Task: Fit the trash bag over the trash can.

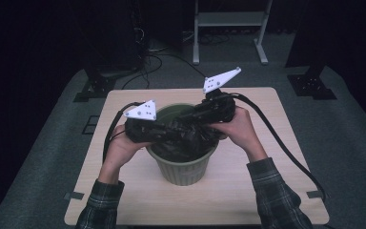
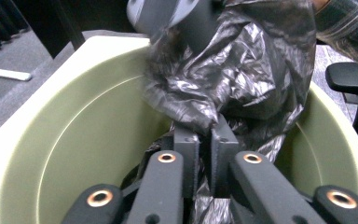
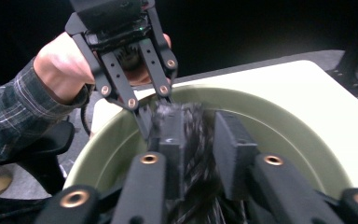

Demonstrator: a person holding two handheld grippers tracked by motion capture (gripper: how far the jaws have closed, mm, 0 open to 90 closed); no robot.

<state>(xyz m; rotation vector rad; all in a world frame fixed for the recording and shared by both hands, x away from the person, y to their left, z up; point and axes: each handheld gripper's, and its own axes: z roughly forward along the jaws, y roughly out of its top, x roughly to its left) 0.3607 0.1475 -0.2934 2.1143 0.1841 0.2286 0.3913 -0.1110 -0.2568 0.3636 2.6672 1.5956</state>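
A pale green bin (image 1: 186,171) stands in the middle of the wooden table (image 1: 267,191), with a crumpled black plastic bag (image 1: 187,142) bunched in its mouth. My left gripper (image 1: 170,131) reaches in from the left. In the left gripper view its jaws (image 2: 205,135) stand almost together, pinching a fold of the bag (image 2: 233,70) above the bin's inner wall (image 2: 74,130). My right gripper (image 1: 188,125) comes in from the right. Its jaws (image 3: 200,126) stand apart with loose bag (image 3: 198,158) between them, over the bin's rim (image 3: 270,100). The left gripper (image 3: 154,109) faces it closely.
Thick cables (image 1: 286,148) trail from both grippers across the table. A white stand's legs (image 1: 228,47) rise behind the table and dark equipment bases (image 1: 95,86) sit on the grey floor. A black chair arm (image 2: 349,77) shows beside the bin.
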